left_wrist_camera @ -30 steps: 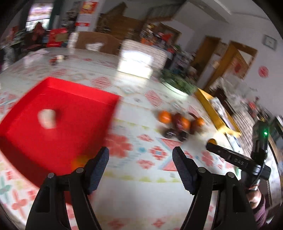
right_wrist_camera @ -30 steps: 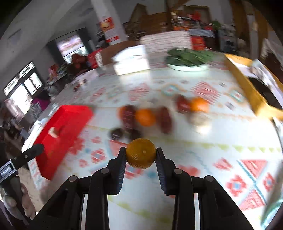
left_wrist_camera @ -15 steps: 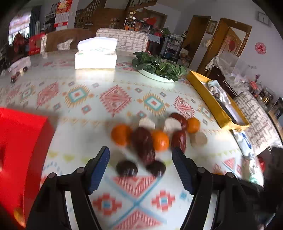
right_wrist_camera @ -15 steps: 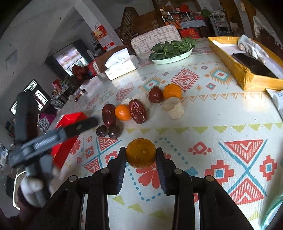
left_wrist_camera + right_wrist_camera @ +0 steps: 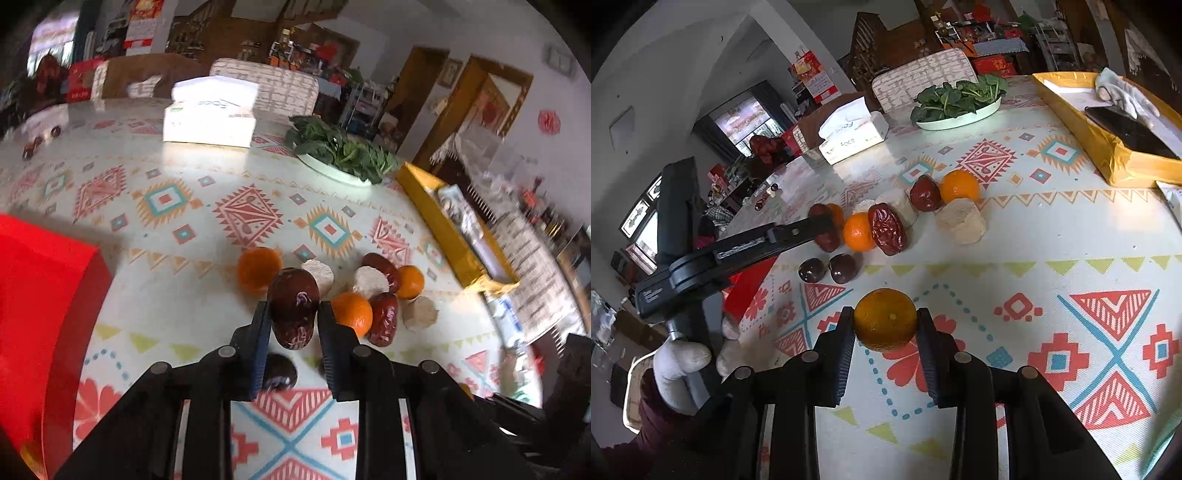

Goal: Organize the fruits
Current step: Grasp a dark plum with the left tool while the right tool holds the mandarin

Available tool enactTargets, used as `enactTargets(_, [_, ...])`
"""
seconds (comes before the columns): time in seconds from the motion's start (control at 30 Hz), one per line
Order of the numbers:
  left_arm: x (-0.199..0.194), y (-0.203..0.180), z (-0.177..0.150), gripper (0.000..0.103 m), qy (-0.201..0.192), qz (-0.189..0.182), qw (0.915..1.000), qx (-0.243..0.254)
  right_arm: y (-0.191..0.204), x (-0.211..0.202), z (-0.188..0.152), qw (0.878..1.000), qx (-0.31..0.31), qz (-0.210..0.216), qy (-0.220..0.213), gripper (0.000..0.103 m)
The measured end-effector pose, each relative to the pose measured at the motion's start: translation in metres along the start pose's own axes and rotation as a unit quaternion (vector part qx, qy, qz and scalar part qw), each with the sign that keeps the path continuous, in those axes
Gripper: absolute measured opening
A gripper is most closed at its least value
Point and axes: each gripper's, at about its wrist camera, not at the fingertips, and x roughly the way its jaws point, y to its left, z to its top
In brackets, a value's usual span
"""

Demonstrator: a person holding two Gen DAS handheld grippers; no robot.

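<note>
My left gripper [image 5: 294, 314] is closing its jaws on a dark red date [image 5: 295, 299] at the near edge of the fruit pile, and both pads touch its sides. Around it lie oranges [image 5: 352, 314], more red dates [image 5: 384, 321], pale chunks [image 5: 369, 282] and a dark round fruit [image 5: 279, 371] under the fingers. The red tray [image 5: 37, 295] sits to the left. My right gripper [image 5: 885, 319] is shut on an orange [image 5: 885, 325], held above the patterned tablecloth, nearer than the pile. The right wrist view shows the left gripper's finger [image 5: 798, 230] reaching into the pile.
A tissue box [image 5: 210, 118] and a plate of green leaves [image 5: 340, 155] stand at the far side of the table. A yellow box [image 5: 454, 229] with a phone lies along the right. A gloved hand [image 5: 683, 362] holds the left gripper.
My left gripper swung right from above the red tray to the fruit pile, then its jaws closed around a red date. My right gripper kept its orange and barely moved.
</note>
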Motion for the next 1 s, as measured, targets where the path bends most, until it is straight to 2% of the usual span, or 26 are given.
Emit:
enactTargets(0.17, [-0.050, 0.032, -0.010, 0.021, -0.041, -0.011, 0.9983, -0.041, 0.011, -0.005, 0.001, 1.000, -0.008, -0.006, -0.004, 0.036])
enactTargets(0.23, [-0.074, 0.053, -0.015, 0.011, -0.059, -0.013, 0.9961, -0.065, 0.023, -0.005, 0.002, 1.000, -0.015, 0.002, -0.004, 0.036])
enactTargets(0.33, [-0.109, 0.083, -0.022, 0.011, -0.092, 0.008, 0.9915, -0.092, 0.045, 0.000, 0.006, 0.999, -0.031, 0.014, 0.003, 0.036])
enactTargets(0.37, [-0.122, 0.098, -0.025, 0.011, -0.102, 0.028, 0.9893, -0.100, 0.056, 0.003, 0.007, 0.999, -0.040, 0.019, 0.007, 0.036])
enactTargets(0.5, [-0.140, 0.131, -0.034, 0.011, -0.105, 0.078, 0.9846, -0.116, 0.104, 0.027, 0.013, 0.996, -0.083, 0.037, 0.027, 0.036])
enactTargets(0.57, [-0.139, 0.134, -0.038, 0.011, -0.093, 0.068, 0.9873, -0.109, 0.120, 0.040, 0.016, 0.994, -0.092, 0.044, 0.034, 0.036])
enactTargets(0.67, [-0.130, 0.120, -0.045, 0.011, -0.075, 0.046, 0.9943, -0.060, 0.139, 0.056, 0.015, 0.994, -0.091, 0.048, 0.041, 0.036])
enactTargets(0.8, [-0.120, 0.097, -0.054, 0.014, -0.059, 0.009, 0.9982, -0.009, 0.149, 0.058, 0.004, 0.993, -0.105, 0.039, 0.048, 0.036])
enactTargets(0.83, [-0.116, 0.087, -0.056, 0.018, -0.053, 0.001, 0.9985, 0.008, 0.148, 0.055, 0.002, 0.993, -0.106, 0.034, 0.046, 0.036])
enactTargets(0.93, [-0.106, 0.066, -0.057, 0.043, -0.040, -0.007, 0.9986, 0.035, 0.134, 0.040, 0.000, 0.995, -0.091, 0.023, 0.033, 0.036])
enactTargets(1.0, [-0.097, 0.057, -0.056, 0.045, -0.030, -0.017, 0.9986, 0.040, 0.120, 0.031, 0.002, 0.997, -0.075, 0.012, 0.025, 0.036])
